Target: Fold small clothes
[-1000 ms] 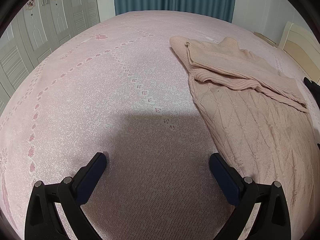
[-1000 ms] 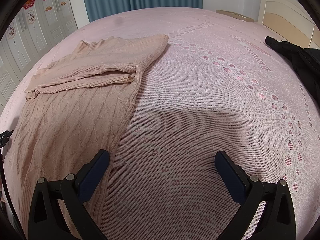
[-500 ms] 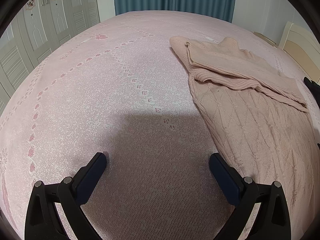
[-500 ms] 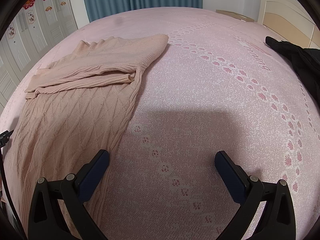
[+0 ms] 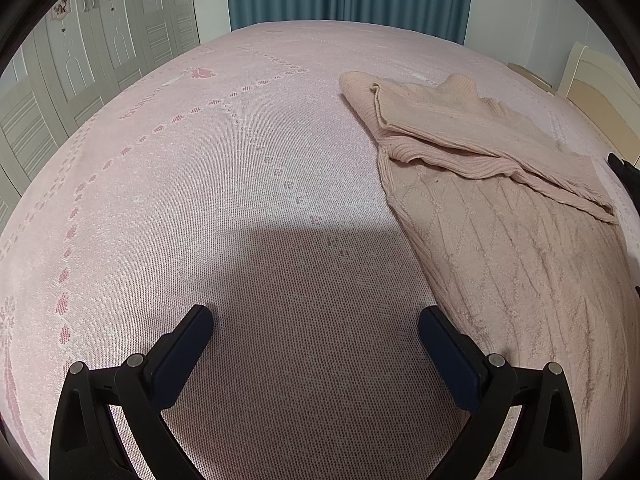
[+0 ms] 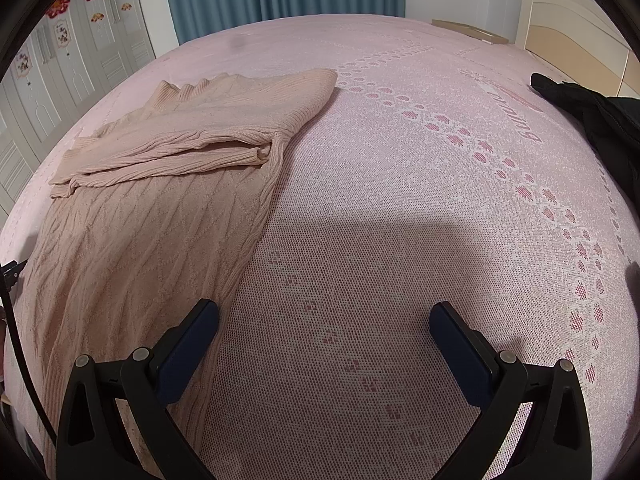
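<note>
A pale pink cable-knit sweater (image 5: 512,248) lies spread on the pink patterned bed cover (image 5: 200,200), sleeves folded across its chest. The left claw (image 5: 315,330) and right claw (image 6: 324,322) hover on either side of it — both spread wide, holding nothing.

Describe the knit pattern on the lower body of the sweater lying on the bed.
A diamond lattice in pale pink-beige on the sweater, clearest in the right wrist view.

No visible change since the earlier frames.
</note>
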